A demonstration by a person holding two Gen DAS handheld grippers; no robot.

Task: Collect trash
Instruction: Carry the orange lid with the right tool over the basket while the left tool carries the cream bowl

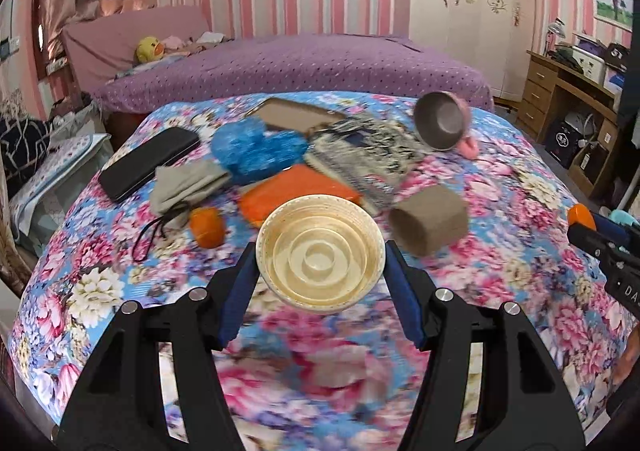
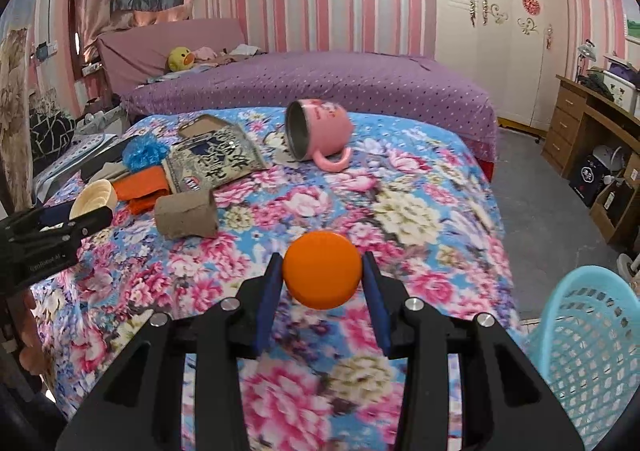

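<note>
My left gripper (image 1: 320,251) is shut on a cream ridged plastic cup (image 1: 318,279), held by its sides above the floral cloth with its mouth facing the camera. My right gripper (image 2: 322,259) is shut on a round orange cap (image 2: 322,271), also lifted off the cloth. A light-blue mesh basket (image 2: 592,351) stands low on the right, beside the table's edge. In the right wrist view the left gripper (image 2: 60,227) shows at the far left with the cream cup (image 2: 94,197). The orange cap (image 1: 581,216) appears at the right edge of the left wrist view.
On the floral-covered table (image 1: 500,291) lie a small orange cup (image 1: 206,227), a brown cardboard tube (image 1: 430,219), a tipped pink mug (image 1: 440,125), a blue fluffy thing (image 1: 252,149), an orange packet (image 1: 296,191), a printed bag (image 1: 360,155), a grey pouch (image 1: 184,185) and a black case (image 1: 148,161).
</note>
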